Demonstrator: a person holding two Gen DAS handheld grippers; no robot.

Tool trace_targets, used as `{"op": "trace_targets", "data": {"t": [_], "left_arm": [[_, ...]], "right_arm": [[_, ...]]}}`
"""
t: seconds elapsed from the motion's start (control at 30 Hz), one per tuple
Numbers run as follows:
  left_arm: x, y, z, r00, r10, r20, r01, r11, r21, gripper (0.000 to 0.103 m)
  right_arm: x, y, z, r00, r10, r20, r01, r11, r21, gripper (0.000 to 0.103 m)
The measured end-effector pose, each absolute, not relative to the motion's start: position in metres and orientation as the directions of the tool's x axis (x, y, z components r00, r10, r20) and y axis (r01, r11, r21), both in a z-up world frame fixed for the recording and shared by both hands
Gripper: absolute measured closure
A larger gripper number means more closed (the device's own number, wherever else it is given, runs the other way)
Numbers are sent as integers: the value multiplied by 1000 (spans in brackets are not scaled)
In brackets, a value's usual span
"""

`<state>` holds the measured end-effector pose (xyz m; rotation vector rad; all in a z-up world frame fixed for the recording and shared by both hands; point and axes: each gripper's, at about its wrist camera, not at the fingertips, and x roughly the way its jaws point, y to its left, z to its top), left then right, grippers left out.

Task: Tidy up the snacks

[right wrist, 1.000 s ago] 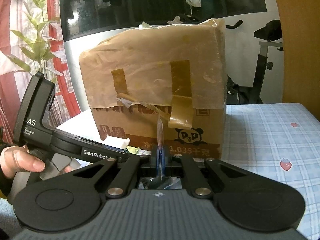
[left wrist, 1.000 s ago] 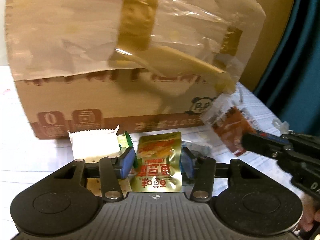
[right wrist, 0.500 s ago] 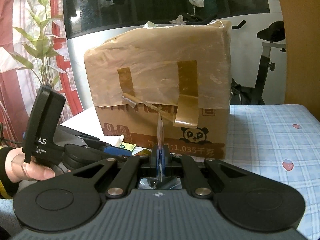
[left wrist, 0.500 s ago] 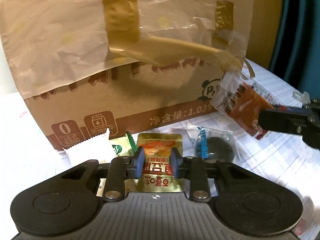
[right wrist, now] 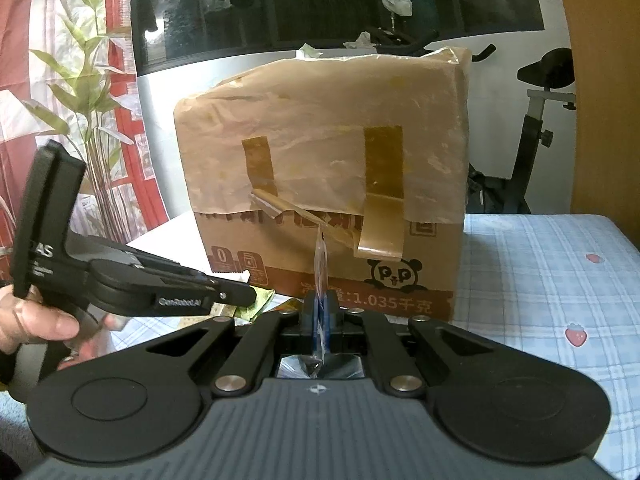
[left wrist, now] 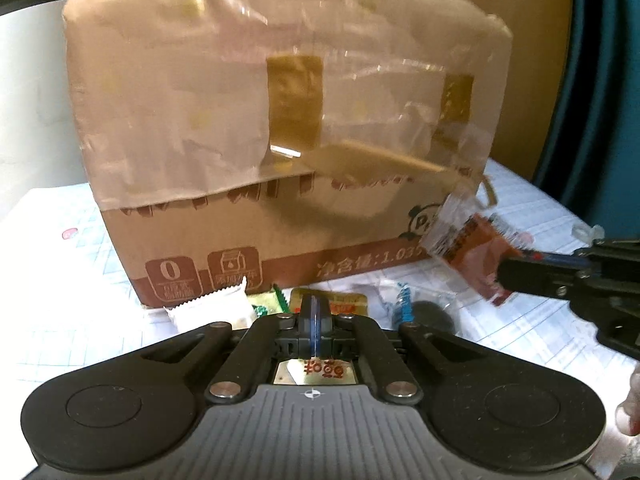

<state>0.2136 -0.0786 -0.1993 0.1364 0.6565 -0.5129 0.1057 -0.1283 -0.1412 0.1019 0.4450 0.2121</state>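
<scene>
Exercise bike (right wrist: pixel 536 136), bamboo plant (right wrist: pixel 86 92) (leafy), checked tablecloth (right wrist: pixel 540 280)

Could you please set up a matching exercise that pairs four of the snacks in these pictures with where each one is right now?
Things:
1. gold packet
2. red-brown packet
3. white packet
4. dark round snack

Places:
A. clamped in the right hand-held gripper
B. lying in a clear wrapper on the tablecloth, right of the gold packet
C. clamped in the left hand-held gripper
D. lying in front of the cardboard box, at the left end of the row

Pairs: 1-C, 2-A, 3-D, 4-B
</scene>
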Motion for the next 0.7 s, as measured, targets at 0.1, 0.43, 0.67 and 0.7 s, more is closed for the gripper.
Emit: {"op": "trace_targets", "data": {"t": [0.1, 0.43, 0.67, 0.7], "left_arm": [[203, -73, -187, 675, -428, -601, 503, 863, -50, 101], [180, -60, -184, 688, -438, -579, 513, 857, -39, 102], [182, -53, -187, 658, -449, -604, 515, 854, -74, 101], [184, -55, -188, 654, -451, -608, 516, 853, -78, 100]], "right_arm": [[105, -127, -140, 883, 222, -414, -179, 974, 139, 100], [103, -124, -138, 885, 223, -409, -184, 974, 132, 100], [103, -122, -138, 883, 225, -412, -190, 974, 124, 100], [103, -122, -138, 883, 224, -413, -189, 974, 123, 100]]}}
